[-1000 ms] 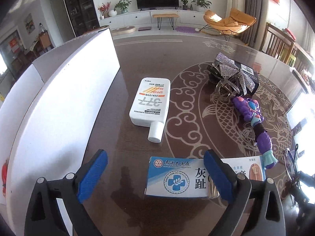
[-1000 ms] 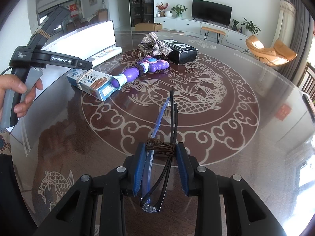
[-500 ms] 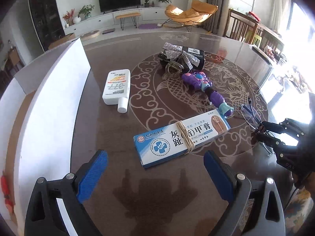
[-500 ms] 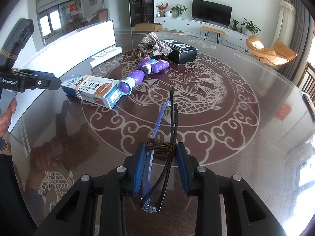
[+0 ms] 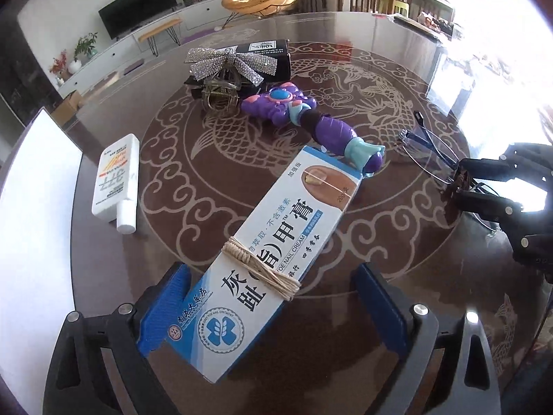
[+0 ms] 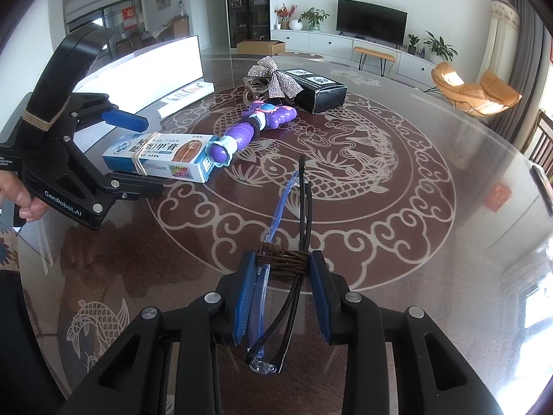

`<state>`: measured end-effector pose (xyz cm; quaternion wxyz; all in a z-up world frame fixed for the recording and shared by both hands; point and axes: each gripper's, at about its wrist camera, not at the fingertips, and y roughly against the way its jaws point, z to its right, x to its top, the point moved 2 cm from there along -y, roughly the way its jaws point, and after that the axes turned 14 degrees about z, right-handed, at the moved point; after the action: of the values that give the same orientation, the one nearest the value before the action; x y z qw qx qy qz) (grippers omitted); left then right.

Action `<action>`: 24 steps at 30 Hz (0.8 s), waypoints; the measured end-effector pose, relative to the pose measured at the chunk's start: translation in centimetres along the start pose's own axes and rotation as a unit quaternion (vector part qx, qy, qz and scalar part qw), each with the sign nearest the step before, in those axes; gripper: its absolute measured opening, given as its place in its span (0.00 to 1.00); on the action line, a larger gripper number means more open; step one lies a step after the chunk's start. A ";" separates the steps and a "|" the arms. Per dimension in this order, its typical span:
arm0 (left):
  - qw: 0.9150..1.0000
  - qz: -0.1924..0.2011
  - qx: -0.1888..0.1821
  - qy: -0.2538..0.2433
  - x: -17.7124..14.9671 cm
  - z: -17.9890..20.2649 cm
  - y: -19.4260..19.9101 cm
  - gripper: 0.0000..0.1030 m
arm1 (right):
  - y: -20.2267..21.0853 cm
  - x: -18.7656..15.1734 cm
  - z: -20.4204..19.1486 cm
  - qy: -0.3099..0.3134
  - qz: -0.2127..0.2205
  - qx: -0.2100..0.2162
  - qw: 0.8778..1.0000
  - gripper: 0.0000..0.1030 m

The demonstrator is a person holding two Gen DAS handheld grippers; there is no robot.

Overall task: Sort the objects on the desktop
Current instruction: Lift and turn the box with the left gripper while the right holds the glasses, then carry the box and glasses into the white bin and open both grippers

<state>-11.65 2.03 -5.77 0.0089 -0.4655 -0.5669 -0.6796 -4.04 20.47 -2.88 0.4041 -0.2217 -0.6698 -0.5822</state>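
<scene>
A blue-and-white toe nail cream box (image 5: 276, 252) tied with string lies on the table; it also shows in the right wrist view (image 6: 162, 157). My left gripper (image 5: 273, 307) is open with its blue pads on either side of the box's near end, not pressing it; it shows from outside in the right wrist view (image 6: 134, 154). My right gripper (image 6: 281, 297) is shut on a pair of folded glasses (image 6: 292, 242) bound with brown cord, resting on the table; the glasses also show in the left wrist view (image 5: 428, 154). A purple toy wand (image 5: 311, 124) touches the box's far end.
A white sunscreen bottle (image 5: 115, 176) lies at left beside a tall white board (image 5: 38, 214). A black box (image 5: 255, 58) with a glittery bow hair clip (image 5: 224, 69) sits at the back. The table is a round glass top (image 6: 414, 242) with a fish pattern.
My left gripper has swung right and moved down onto the nail cream box, whose near end now sits between its open pads. The right gripper holds the glasses still.
</scene>
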 end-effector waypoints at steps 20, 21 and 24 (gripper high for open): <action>0.970 0.114 0.094 0.195 -3.4 -0.2 12.7 0.42 | 1.5 3.9 0.6 -0.024 -0.028 0.065 0.997 0.27; 0.966 0.125 0.096 0.205 -3.4 -1.1 14.1 0.42 | 2.1 4.9 0.3 -0.027 -0.020 0.073 0.997 0.27; 0.955 0.148 0.123 0.226 -3.7 -4.8 18.3 0.42 | 3.4 8.2 -2.2 -0.019 0.007 0.103 0.994 0.27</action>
<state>-2.70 -10.17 6.18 0.2947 -0.3740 -0.5534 -0.6834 -5.51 17.68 5.72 0.4158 -0.1950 -0.7323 -0.5029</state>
